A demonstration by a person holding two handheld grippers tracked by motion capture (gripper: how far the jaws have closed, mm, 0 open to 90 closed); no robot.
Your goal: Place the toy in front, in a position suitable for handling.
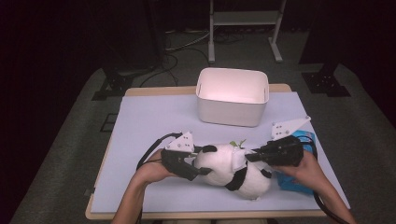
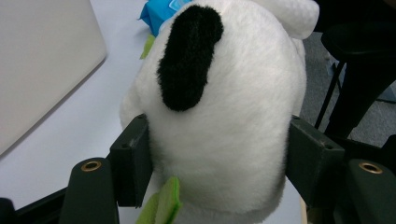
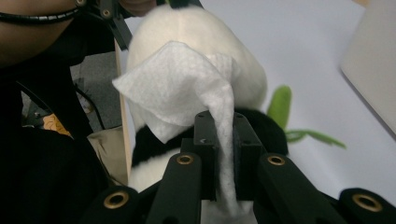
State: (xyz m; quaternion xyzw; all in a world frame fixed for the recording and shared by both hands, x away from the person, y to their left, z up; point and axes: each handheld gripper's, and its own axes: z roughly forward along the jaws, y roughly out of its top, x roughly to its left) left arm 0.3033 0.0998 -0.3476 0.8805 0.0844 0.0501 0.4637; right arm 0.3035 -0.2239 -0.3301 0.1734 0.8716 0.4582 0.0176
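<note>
Panda plush (image 1: 232, 170) is laid on the lavender table mat (image 1: 154, 121), near the front edge, between both hands; its white head is clamped from both sides by the left gripper (image 1: 198, 171), pads (image 2: 133, 158) pressed into the fur just below the black ear (image 2: 189, 56). A white wipe (image 3: 187, 86) is pinched in the closed right gripper (image 3: 224, 140) and draped against the top of the plush; green leaf trim (image 3: 280, 105) is seen beside the body. A blue packet (image 1: 294, 179) is lying under the right hand at the mat's right side; a white bin (image 1: 232, 109) is set well apart at the back of the mat.
</note>
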